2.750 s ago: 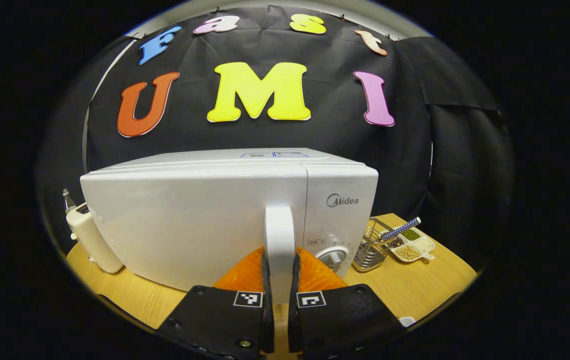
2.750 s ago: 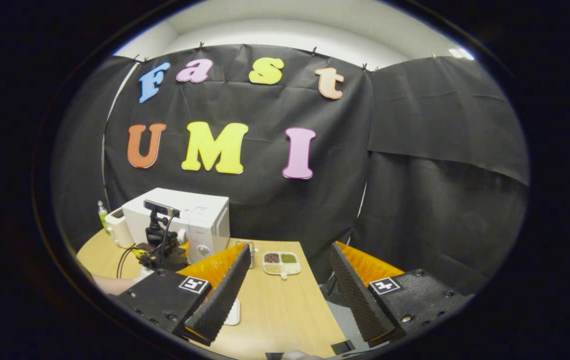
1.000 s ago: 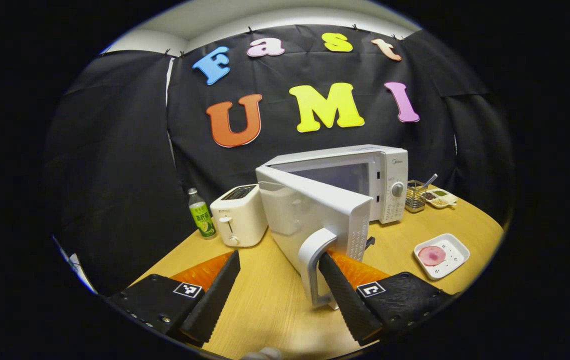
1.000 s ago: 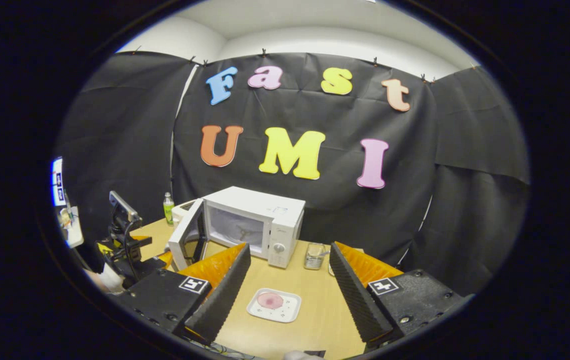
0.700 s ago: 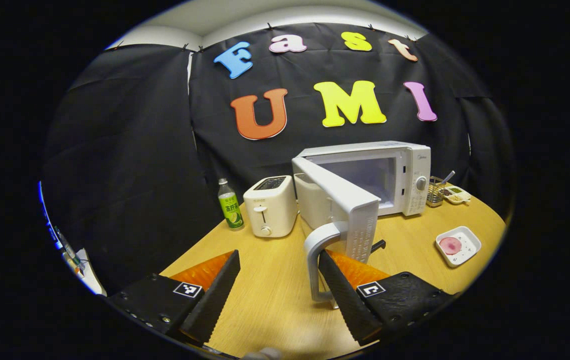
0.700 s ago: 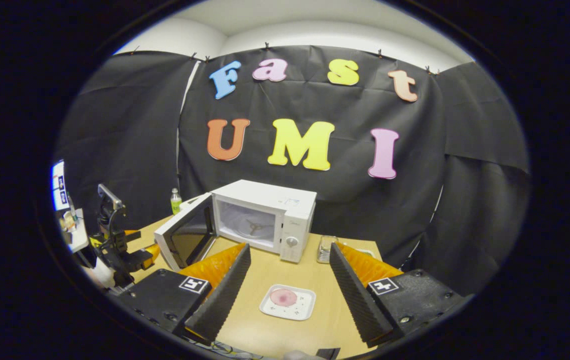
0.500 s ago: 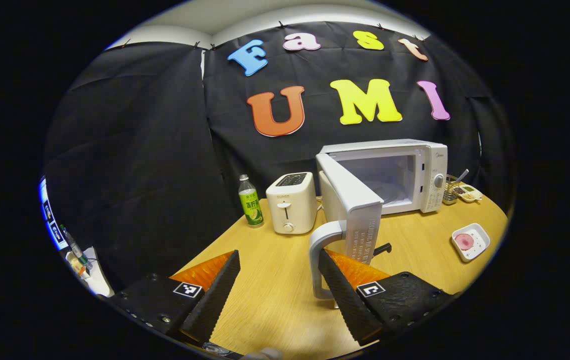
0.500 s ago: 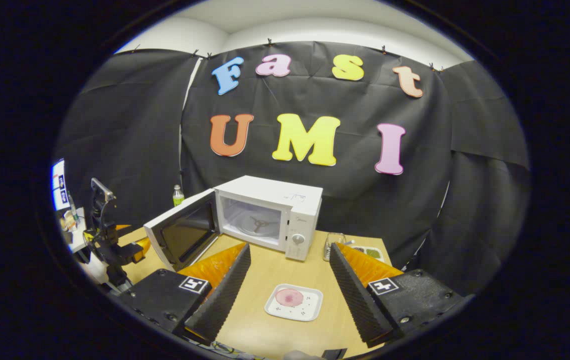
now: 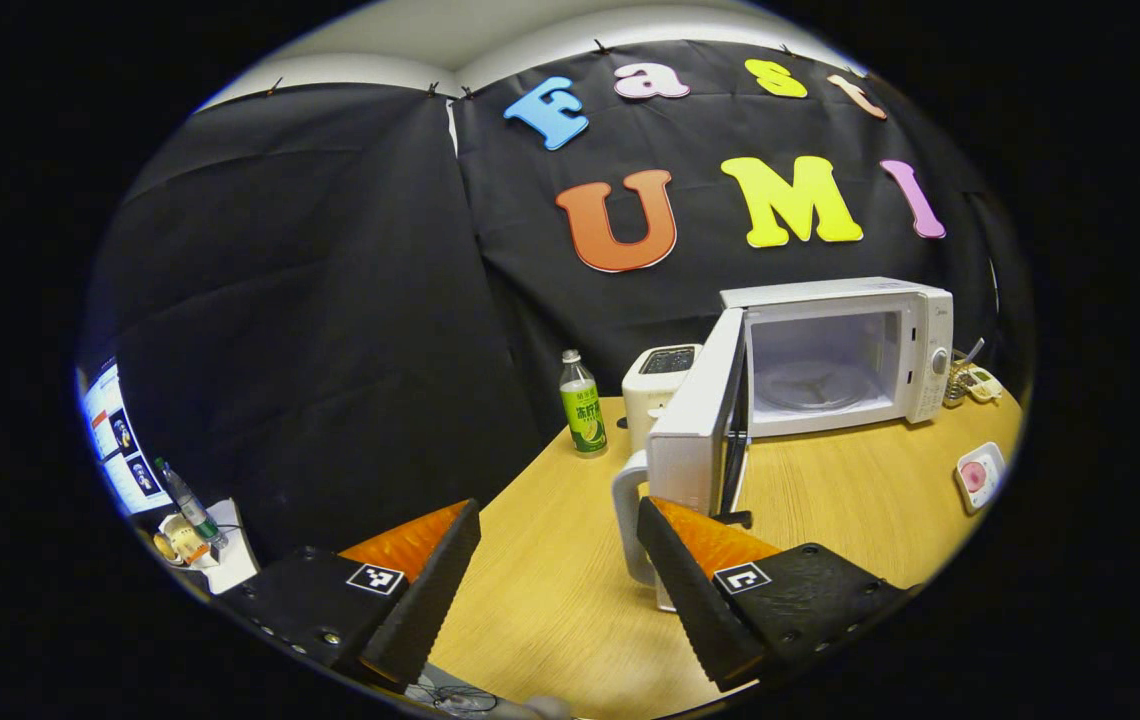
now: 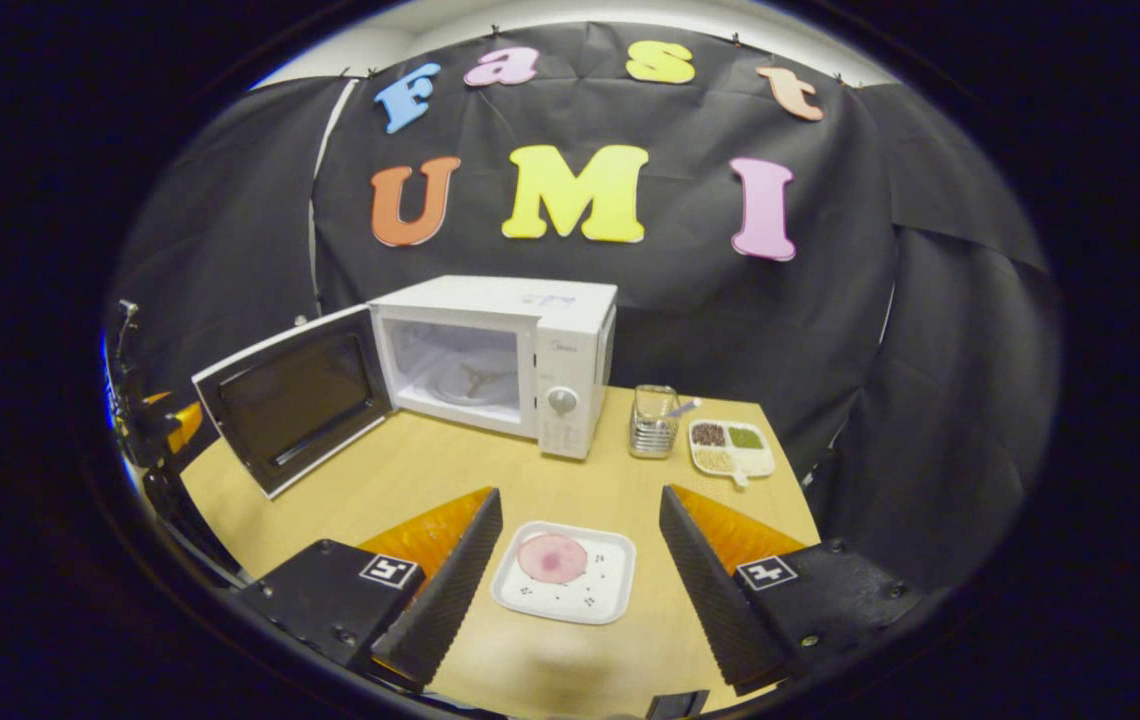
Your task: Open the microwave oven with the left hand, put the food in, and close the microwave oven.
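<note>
Hovering right tool (image 10: 570, 560) spread over plate (image 10: 564, 586), left tool (image 9: 558, 575) apart beside door handle (image 9: 628, 520), microwave (image 10: 500, 350) open

Even, bright overhead light, soft shadows, sharp focus, strong fisheye bending toward the edges.

Microwave oven: we count 1 (image 10: 510, 345), door swung wide open;
Door handle: 1 (image 9: 627, 520);
Toaster: 1 (image 9: 658, 378);
Drink bottle on the table: we see 1 (image 9: 582, 405);
White square plate: 1 (image 10: 566, 586);
Pink food slice on that plate: 1 (image 10: 551, 556);
Wire basket: 1 (image 10: 654, 422);
Divided dish: 1 (image 10: 730, 446), and we make out 3 compartments in it;
Wooden table: 1 (image 10: 430, 478);
Grippers: we count 2, the left gripper (image 9: 558, 575) and the right gripper (image 10: 578, 575), each with its 2 fingers spread apart
</note>
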Action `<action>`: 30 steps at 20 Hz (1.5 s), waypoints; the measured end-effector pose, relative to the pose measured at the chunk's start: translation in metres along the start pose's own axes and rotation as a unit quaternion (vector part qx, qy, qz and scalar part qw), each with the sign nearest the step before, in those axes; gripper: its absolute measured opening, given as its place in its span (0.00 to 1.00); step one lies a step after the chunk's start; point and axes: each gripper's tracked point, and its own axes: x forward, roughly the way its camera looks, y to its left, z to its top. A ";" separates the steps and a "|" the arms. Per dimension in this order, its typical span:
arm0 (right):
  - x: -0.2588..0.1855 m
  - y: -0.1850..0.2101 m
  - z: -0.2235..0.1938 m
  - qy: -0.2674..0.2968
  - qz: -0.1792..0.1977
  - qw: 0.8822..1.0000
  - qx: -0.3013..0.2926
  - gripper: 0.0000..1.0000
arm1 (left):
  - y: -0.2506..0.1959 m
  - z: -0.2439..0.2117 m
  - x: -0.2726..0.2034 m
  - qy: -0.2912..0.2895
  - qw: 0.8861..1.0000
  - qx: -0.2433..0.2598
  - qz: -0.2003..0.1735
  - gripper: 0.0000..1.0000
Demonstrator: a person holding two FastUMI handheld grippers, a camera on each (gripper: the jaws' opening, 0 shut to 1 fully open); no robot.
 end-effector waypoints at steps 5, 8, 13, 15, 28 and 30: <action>0.052 -0.024 -0.082 0.103 0.012 0.995 -0.001 0.84 | -0.036 0.020 -0.016 -0.010 0.999 -0.008 -0.029 0.96; 0.077 -0.031 -0.125 0.165 0.025 0.986 0.012 0.78 | -0.060 0.038 -0.024 -0.019 0.999 -0.001 -0.051 0.96; 0.100 -0.037 -0.161 0.225 0.045 0.972 0.059 0.51 | -0.092 0.056 -0.033 -0.018 0.998 -0.016 -0.062 0.97; 0.106 -0.037 -0.166 0.236 0.053 0.968 0.064 0.36 | -0.102 0.064 -0.040 -0.019 0.998 -0.017 -0.065 0.96; 0.113 -0.042 -0.174 0.305 0.069 0.944 0.109 0.04 | -0.148 0.104 -0.083 -0.037 0.998 -0.009 -0.045 0.96; 0.110 -0.037 -0.173 0.298 0.091 0.937 0.157 0.04 | -0.147 0.109 -0.096 -0.036 0.999 -0.006 -0.041 0.96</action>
